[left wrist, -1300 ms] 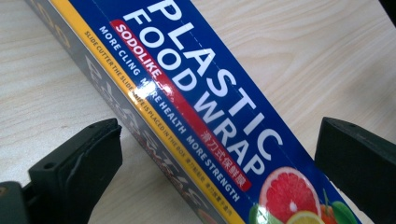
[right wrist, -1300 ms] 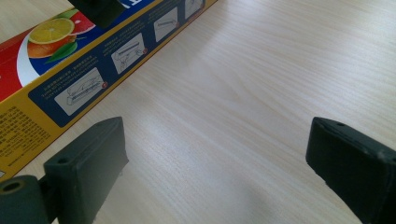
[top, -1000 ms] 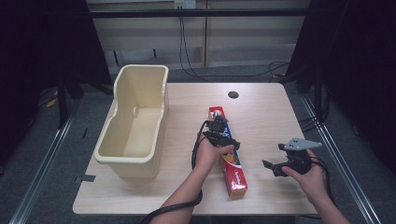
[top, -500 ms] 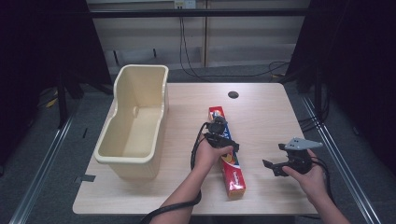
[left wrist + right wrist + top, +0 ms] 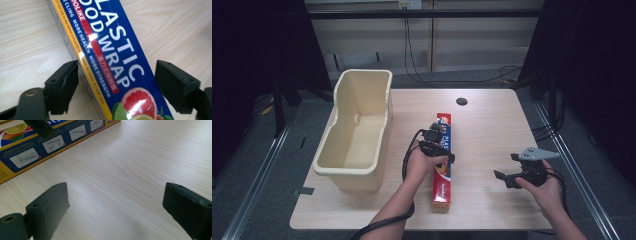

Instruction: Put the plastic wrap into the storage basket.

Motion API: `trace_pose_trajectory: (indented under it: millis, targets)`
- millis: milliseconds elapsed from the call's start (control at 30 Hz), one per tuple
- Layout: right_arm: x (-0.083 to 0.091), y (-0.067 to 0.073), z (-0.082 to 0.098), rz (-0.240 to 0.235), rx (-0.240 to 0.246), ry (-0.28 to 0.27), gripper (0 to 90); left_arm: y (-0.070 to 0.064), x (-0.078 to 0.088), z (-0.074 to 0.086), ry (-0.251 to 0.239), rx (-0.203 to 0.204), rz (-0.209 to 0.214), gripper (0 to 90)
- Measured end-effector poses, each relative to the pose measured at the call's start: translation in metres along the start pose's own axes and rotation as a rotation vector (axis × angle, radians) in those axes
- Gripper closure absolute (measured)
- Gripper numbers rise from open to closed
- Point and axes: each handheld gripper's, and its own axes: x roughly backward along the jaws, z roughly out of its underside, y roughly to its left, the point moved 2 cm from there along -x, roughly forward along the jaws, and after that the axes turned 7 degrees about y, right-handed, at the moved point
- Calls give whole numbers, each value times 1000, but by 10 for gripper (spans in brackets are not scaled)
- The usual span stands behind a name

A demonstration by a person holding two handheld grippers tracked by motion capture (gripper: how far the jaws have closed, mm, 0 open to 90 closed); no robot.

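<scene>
A long plastic wrap box (image 5: pixel 442 192), blue and red with a yellow side, lies lengthwise on the wooden table (image 5: pixel 492 135). My left gripper (image 5: pixel 437 136) straddles the box near its middle, and its jaws have just been closing with the box between them. In the left gripper view the box (image 5: pixel 117 50) runs between the jaws of the left gripper (image 5: pixel 116 75); one pad sits against the yellow side, the other at the blue edge. My right gripper (image 5: pixel 507 176) is held open low over bare table to the right. Between the wide jaws of the right gripper (image 5: pixel 116 202) there is only wood, and the box (image 5: pixel 37 150) lies beyond.
A tall cream plastic bin (image 5: pixel 341 170) stands on the table's left part, open at the top. A small dark round hole (image 5: pixel 461 101) marks the far middle of the table. Cables trail on the floor behind.
The left gripper's jaws have come together onto the box. The box's near end has swung to the left, so it now lies almost straight. The right gripper has stayed put.
</scene>
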Motion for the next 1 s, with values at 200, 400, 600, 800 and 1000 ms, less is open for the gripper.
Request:
trace_pose_trajectory:
  millis: [200, 400, 600, 800, 1000]
  targets:
    - [1, 0, -1, 3, -11, -7, 67, 6, 9, 3, 29, -15, -36, 268]
    - [0, 1, -2, 6, -13, -9, 68, 9, 12, 1, 48, 8, -68, 289]
    - [0, 0, -1, 8, -16, -8, 68, 8, 9, -6, 30, 25, -95, 291]
    - [-1, -1, -2, 11, -19, 0, 69, 7, 1, -12, 9, 80, -127, 290]
    - [-1, -1, -2, 15, -16, -3, 71, 8, -9, -14, 37, 99, -154, 281]
